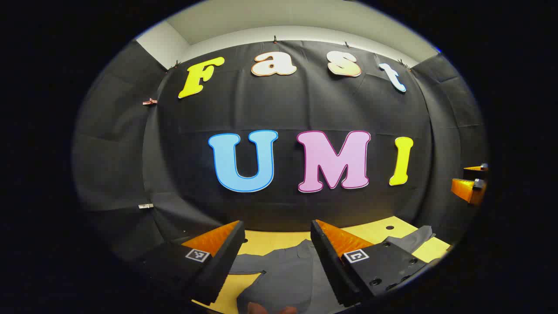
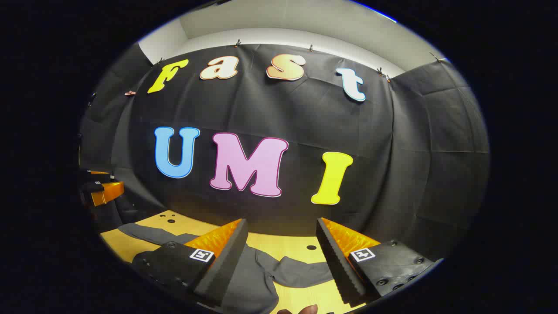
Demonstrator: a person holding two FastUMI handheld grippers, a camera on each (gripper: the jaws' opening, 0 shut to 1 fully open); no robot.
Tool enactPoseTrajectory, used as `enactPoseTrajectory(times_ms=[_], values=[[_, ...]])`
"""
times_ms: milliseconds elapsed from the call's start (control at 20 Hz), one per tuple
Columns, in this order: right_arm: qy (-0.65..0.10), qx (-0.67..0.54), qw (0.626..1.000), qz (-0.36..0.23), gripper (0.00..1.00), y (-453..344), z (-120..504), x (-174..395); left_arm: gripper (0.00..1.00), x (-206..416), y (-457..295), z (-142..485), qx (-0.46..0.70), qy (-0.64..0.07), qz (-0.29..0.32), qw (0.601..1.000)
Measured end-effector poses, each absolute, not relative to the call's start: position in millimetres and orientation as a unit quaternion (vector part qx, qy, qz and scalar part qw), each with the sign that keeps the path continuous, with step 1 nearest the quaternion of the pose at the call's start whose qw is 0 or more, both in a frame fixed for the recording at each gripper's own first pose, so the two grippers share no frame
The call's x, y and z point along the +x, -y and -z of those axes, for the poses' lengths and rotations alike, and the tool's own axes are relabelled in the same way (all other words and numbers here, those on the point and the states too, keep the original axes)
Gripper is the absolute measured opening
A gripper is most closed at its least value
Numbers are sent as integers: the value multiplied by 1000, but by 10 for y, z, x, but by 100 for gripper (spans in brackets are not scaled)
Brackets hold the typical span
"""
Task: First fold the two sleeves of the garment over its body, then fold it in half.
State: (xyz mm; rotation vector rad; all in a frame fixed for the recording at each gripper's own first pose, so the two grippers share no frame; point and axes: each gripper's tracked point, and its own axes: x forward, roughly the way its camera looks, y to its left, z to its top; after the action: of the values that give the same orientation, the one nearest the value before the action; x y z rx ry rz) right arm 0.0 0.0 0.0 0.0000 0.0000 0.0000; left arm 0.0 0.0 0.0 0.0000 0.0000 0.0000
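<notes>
Your garment (image 1: 279, 274) lies flat on the table (image 1: 279, 240), a soft grey cloth with a matte, slightly creased surface. In the left gripper view its body runs down between the two fingers, and one sleeve (image 1: 412, 240) stretches out toward the right edge, ending in a squared cuff near a round hole (image 1: 389, 227) in the tabletop. In the right gripper view the garment (image 2: 257, 279) spreads across the lower middle, one sleeve (image 2: 150, 233) reaching left, the other sleeve (image 2: 301, 270) curving right between the fingers. Both sleeves lie spread away from the body.

The table is smooth and yellow, like light wood, dotted with small dark holes (image 2: 311, 247). Much of the garment is cut off at the bottom of both views, so you cannot make out its hem.

Your left gripper (image 1: 279, 244) hangs above the cloth, jaws spread wide, nothing between them. Its fingers are wedge-shaped with ridged inner faces, each carrying a small square marker (image 1: 196, 255). Your right gripper (image 2: 283, 244) is the same: jaws wide apart, holding nothing, above the garment.

At the far right of the left gripper view you can see the right gripper's tips (image 1: 471, 183), partly cut off. At the far left of the right gripper view, the left gripper (image 2: 102, 189) shows, dim and hard to read. Behind everything hangs a wrinkled black cloth wall (image 2: 305, 117).
</notes>
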Motion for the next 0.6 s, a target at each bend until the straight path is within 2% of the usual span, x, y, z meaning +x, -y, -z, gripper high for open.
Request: enactPoseTrajectory(times_ms=[600], values=[[-5, 2, 1000, 0, 97, 62, 58, 42, 95, 85, 155, 10, 13, -4, 18, 1000]])
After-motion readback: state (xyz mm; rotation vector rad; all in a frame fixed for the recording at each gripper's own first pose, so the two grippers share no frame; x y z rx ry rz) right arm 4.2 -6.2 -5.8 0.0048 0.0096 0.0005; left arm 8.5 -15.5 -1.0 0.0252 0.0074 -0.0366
